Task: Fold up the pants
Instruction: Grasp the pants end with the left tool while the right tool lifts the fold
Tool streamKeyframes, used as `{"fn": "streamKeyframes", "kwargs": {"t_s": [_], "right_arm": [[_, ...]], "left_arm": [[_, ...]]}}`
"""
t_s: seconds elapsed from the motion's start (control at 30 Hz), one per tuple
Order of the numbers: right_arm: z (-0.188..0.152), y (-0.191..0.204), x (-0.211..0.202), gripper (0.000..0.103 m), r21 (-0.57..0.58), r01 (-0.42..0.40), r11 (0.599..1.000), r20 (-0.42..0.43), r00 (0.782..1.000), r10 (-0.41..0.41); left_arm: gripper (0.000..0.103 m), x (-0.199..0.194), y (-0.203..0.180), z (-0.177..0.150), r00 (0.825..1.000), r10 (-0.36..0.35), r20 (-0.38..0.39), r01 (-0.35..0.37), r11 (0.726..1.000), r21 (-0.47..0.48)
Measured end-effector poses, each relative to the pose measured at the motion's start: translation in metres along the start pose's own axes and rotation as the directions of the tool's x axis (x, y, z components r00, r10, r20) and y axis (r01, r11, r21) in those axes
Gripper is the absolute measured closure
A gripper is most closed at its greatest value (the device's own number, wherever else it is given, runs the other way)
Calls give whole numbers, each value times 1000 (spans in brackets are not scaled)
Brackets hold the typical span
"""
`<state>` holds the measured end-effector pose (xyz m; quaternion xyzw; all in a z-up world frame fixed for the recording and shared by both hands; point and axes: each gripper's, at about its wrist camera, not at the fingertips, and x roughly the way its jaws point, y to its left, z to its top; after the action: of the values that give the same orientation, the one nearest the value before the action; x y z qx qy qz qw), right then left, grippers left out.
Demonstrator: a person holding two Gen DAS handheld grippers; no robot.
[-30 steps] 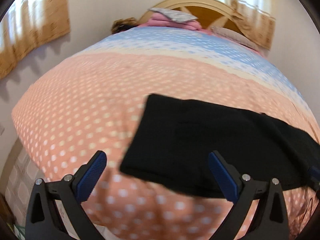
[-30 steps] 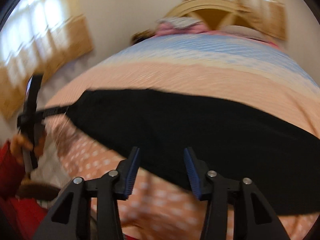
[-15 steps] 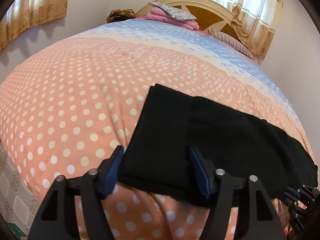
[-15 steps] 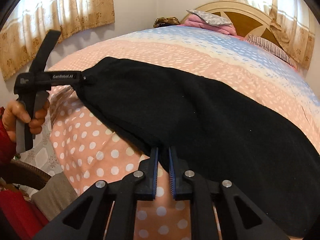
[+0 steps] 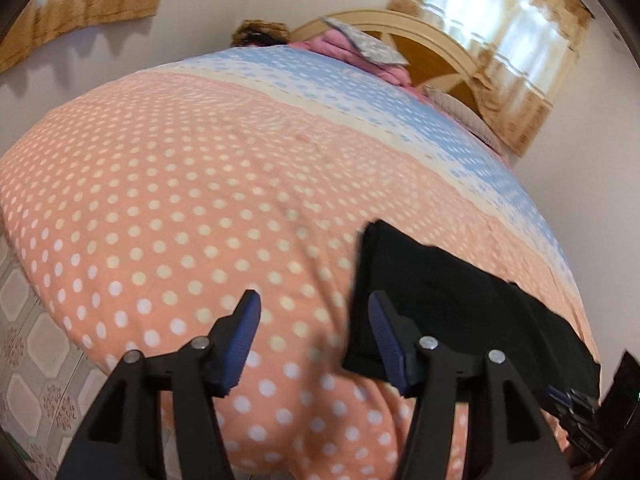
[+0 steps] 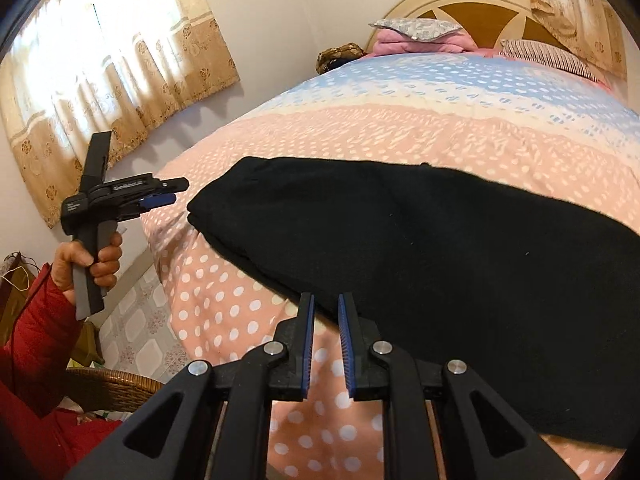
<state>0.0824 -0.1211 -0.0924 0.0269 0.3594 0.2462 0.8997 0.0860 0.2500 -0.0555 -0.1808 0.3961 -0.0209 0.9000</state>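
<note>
Black pants (image 6: 420,248) lie flat along the near edge of the bed, on the polka-dot bedspread (image 6: 224,292), folded lengthwise into a long dark strip running from the left end near the bed's corner to the right edge of the right wrist view. Right gripper (image 6: 325,344): jaws drawn close, a narrow gap between the blue pads, tips right at the near hem of the pants; the hem seems to sit between the tips, but a firm pinch cannot be confirmed. Jaws closed sharply within the last second. Left gripper (image 5: 312,336): jaws parted about halfway, nothing between them but bedspread; its right finger overlaps the left end of the pants (image 5: 440,304) in the left wrist view, contact cannot be told. Its jaws have just been closing from wide. In the right wrist view the left gripper (image 6: 168,192) sits just beside the left end of the pants, apart from the cloth, held by the left hand (image 6: 92,256) in a red sleeve (image 6: 36,320). Left wrist view is blurred. Headboard (image 6: 460,4) and pink bedding (image 6: 416,44) at the far end.
</note>
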Motion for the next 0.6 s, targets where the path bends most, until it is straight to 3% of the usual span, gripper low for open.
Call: {"fn": "streamKeyframes", "kwargs": {"t_s": [0.07,0.17,0.3,0.5,0.53,0.6], "right_arm": [[-1,2,2,89,-2,-7,1000,-10,1000,7],[-4,5,0,89,-29,21,999,-8,1000,-21],[-12,13,-10,89,-89,63,994,-4,998,-63],[-17,14,-11,88,-100,45,994,5,999,-45],[-16,11,-9,88,-78,17,997,2,1000,-17],[-14,6,-4,87,-42,-7,999,-5,1000,7]], "left_arm": [[44,3,-10,-8,999,-43,-15,43,999,32],[38,28,-21,-18,984,-133,-119,130,991,-37],[32,27,-27,-27,983,-128,-133,115,988,-106],[32,10,-26,-51,957,-227,-182,173,947,-272],[32,12,-29,-55,953,-241,-186,185,943,-277],[32,13,-39,-55,961,-216,-173,173,957,-232]]}}
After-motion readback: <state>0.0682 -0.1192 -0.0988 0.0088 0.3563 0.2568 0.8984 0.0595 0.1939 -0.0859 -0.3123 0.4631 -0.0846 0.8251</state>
